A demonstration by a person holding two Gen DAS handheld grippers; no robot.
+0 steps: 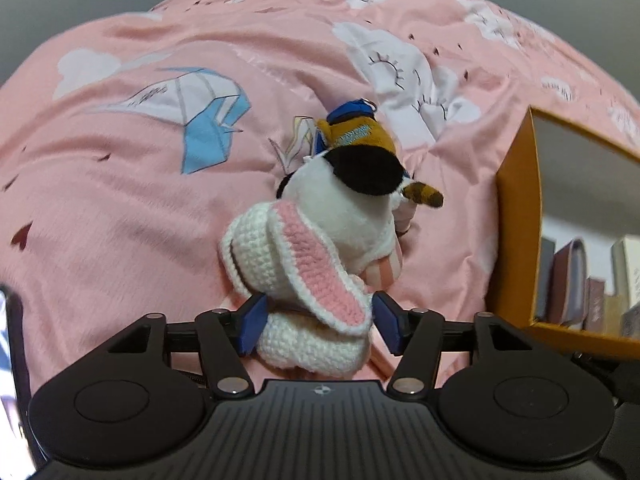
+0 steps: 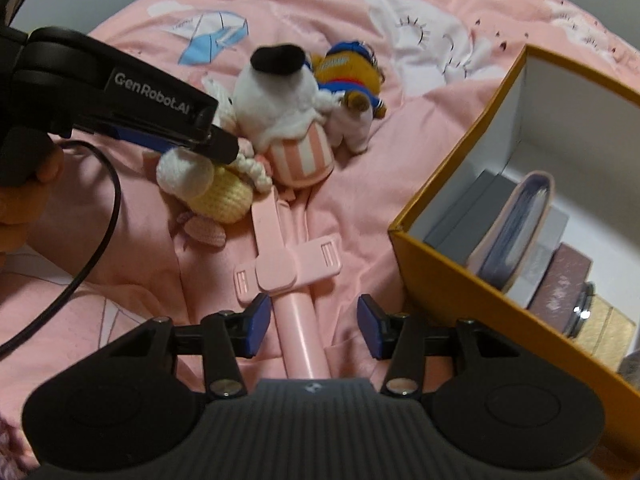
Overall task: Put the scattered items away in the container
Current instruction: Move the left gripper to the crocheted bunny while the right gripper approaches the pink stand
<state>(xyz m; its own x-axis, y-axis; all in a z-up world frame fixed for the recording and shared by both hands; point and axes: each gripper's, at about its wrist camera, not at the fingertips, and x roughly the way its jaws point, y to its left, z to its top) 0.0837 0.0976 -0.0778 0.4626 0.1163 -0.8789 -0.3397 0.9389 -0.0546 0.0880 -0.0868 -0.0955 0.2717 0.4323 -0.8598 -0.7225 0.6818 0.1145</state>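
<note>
A pile of soft toys lies on the pink bedspread. My left gripper (image 1: 318, 322) has its blue pads either side of a white crocheted bunny (image 1: 288, 264) with pink ears, jaws wide around it and touching its sides. In the right wrist view the left gripper (image 2: 224, 146) reaches into the bunny (image 2: 188, 170). A white plush with a black patch (image 2: 280, 92) and an orange and blue plush (image 2: 352, 70) lie behind. My right gripper (image 2: 312, 322) is open, straddling a pink phone-holder stick (image 2: 292, 272). The orange box (image 2: 448, 208) stands to the right.
The box holds several small boxes and a pink case (image 2: 516, 228); its wall (image 1: 516, 216) stands close on the right of the toys. A black cable (image 2: 108, 216) trails at the left. Pink bedspread (image 1: 120, 184) stretches to the left and far side.
</note>
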